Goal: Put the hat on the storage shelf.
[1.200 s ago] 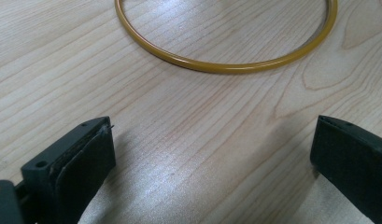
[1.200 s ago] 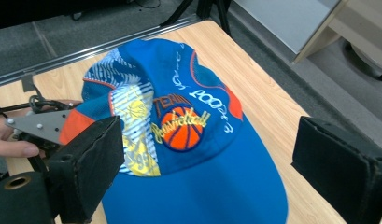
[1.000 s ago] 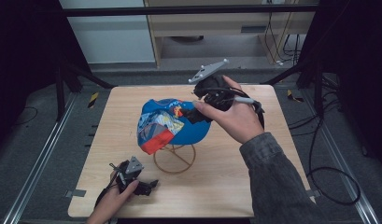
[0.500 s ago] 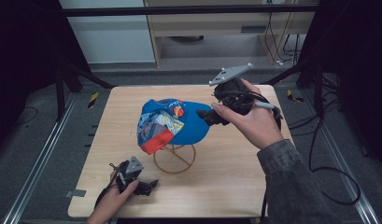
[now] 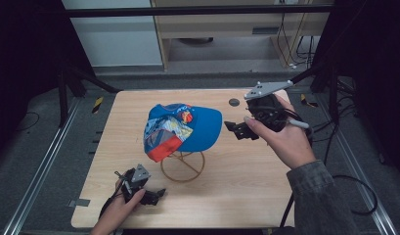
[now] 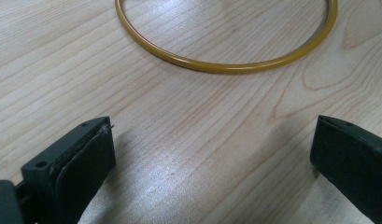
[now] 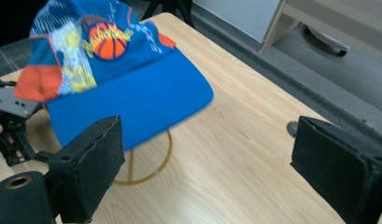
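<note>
Now right hand-held gripper (image 5: pixel 235 129) released, raised beside cap (image 5: pixel 185 128) brim; left hand-held gripper (image 5: pixel 156 195) released, low on table (image 5: pixel 246 186).

Cap (image 5: pixel 188 128) sits on stand (image 5: pixel 183 166), between both grippers.

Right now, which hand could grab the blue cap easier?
Probably the right: the right hand-held gripper hangs open just beside the cap's brim, while the left hand-held gripper rests low near the stand's ring.
</note>
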{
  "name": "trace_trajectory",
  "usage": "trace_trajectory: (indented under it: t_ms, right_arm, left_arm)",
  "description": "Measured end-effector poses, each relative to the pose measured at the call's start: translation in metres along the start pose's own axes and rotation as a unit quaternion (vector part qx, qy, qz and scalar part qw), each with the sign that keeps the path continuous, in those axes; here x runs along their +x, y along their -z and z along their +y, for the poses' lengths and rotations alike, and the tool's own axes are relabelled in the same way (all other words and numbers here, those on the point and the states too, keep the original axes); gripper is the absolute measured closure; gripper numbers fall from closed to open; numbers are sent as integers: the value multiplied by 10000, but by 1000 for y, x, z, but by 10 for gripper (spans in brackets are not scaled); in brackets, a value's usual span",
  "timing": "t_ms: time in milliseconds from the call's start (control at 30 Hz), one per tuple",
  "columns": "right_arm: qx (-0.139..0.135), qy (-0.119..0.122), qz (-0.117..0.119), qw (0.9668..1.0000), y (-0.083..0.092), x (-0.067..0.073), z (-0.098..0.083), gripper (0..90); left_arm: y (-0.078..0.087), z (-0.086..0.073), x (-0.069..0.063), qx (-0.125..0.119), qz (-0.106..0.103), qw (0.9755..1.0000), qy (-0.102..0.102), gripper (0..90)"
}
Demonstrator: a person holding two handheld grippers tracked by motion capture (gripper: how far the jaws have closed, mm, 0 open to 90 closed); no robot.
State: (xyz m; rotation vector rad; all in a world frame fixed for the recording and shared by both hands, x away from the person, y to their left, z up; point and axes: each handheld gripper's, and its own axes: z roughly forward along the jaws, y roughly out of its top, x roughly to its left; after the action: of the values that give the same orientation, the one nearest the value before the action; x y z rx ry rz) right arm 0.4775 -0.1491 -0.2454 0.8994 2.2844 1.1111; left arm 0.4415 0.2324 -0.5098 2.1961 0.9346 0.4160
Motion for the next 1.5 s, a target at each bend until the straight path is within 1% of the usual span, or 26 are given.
trace_trajectory:
  t_ms: [400,667,700,733,833,967,1100,1267,1333,1367,1400,1433,1500]
  right_arm:
    - [4,-358,-174,9992,7,-18,-41,92]
    - [68,-600,-300,9977,11,-30,-65,82]
    - [68,-600,-300,9977,11,-30,-65,82]
    - [83,-661,-322,9973,12,-32,-71,81]
    - [90,-707,-332,9969,12,-34,-75,80]
    - [70,-821,-347,9960,13,-37,-87,79]
    - [57,-928,-411,9948,10,-41,-97,80]
    - [140,-999,-527,9935,5,-48,-109,89]
    - [164,-1081,-633,9920,0,-53,-117,95]
    - [176,-1081,-667,9917,-3,-54,-120,95]
    - [176,-1081,-667,9917,-3,-54,-120,95]
    - [217,-1128,-704,9909,-8,-56,-125,93]
    - [255,-1135,-754,9903,-13,-56,-129,91]
  left_arm:
    - [0,0,0,3,5,10000,-1,0]
    - [0,0,0,19,-3,10000,-4,0]
    - [0,0,0,19,-3,10000,-4,0]
    - [0,0,0,20,-2,10000,-5,0]
    - [0,0,0,21,-2,10000,-7,0]
    - [0,0,0,20,-3,10000,-5,0]
    - [0,0,0,21,-2,10000,-7,0]
    - [0,0,0,21,-3,10000,-7,0]
    - [0,0,0,21,-2,10000,-8,0]
    - [0,0,0,20,-2,10000,-7,0]
    - [0,0,0,20,-2,10000,-7,0]
    - [0,0,0,20,-2,10000,-6,0]
    - [0,0,0,20,-2,10000,-7,0]
